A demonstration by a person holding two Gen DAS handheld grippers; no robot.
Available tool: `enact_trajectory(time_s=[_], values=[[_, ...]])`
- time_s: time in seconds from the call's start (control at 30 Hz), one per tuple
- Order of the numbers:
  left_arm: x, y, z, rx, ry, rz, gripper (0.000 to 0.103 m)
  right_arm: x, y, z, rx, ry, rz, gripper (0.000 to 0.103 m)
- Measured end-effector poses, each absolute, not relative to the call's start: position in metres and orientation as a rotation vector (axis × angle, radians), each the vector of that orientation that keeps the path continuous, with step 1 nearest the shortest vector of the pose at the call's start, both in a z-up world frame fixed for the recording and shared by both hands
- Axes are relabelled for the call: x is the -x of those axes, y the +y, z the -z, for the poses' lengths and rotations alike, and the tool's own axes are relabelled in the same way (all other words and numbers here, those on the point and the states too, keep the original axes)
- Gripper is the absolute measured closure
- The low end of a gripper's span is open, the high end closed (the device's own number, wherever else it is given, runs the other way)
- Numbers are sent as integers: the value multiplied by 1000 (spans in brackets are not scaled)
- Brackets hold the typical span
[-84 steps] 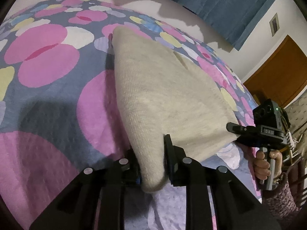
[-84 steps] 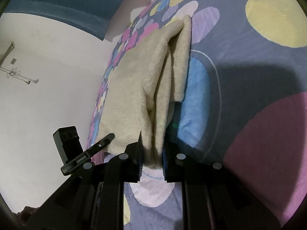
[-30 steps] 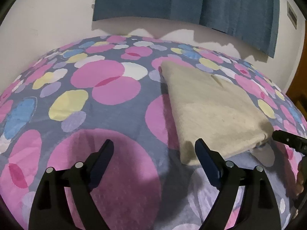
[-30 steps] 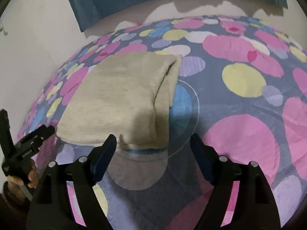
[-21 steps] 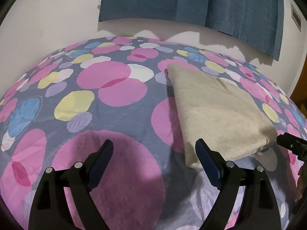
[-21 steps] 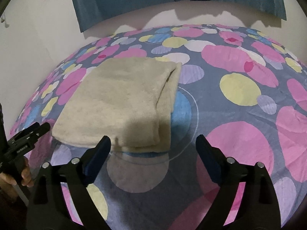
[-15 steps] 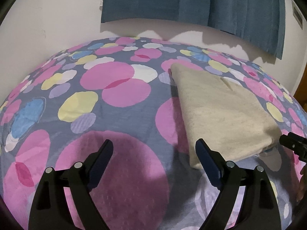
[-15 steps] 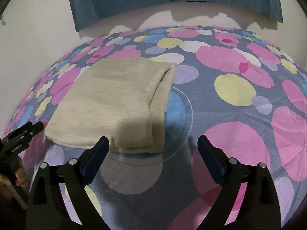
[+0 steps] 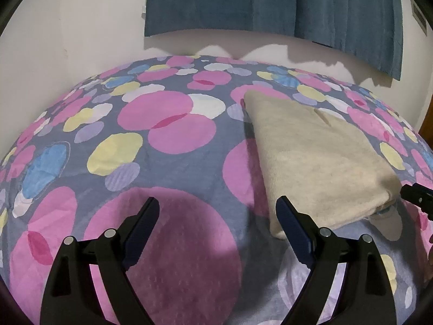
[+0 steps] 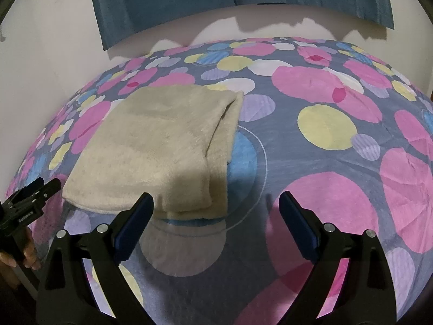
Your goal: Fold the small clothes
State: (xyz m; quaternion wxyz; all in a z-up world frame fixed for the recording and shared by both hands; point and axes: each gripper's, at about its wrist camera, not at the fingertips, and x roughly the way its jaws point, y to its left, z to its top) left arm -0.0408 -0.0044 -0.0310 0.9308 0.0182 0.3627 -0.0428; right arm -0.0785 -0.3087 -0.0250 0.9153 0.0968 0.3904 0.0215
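A folded beige knitted garment (image 9: 319,159) is seen lying flat on a dotted pink-and-grey bedspread (image 9: 167,178). The left gripper (image 9: 217,218) and right gripper (image 10: 216,212) are both spread wide, nothing between them. Layered folds are shown only in the right view; its near-left corner is hidden there.

1 folded beige garment (image 9: 319,159), 1 spotted bedspread (image 9: 167,189), 1 blue curtain (image 9: 270,2), 2 tongs: left tongs (image 9: 217,211), right tongs (image 10: 216,205)
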Motion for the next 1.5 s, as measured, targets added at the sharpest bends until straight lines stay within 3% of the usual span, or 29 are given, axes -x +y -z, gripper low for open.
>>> enact_trajectory(time_s=[1.5], values=[[43, -2, 28, -33, 732, 35, 16, 80, -307, 25, -199, 801, -42, 9]])
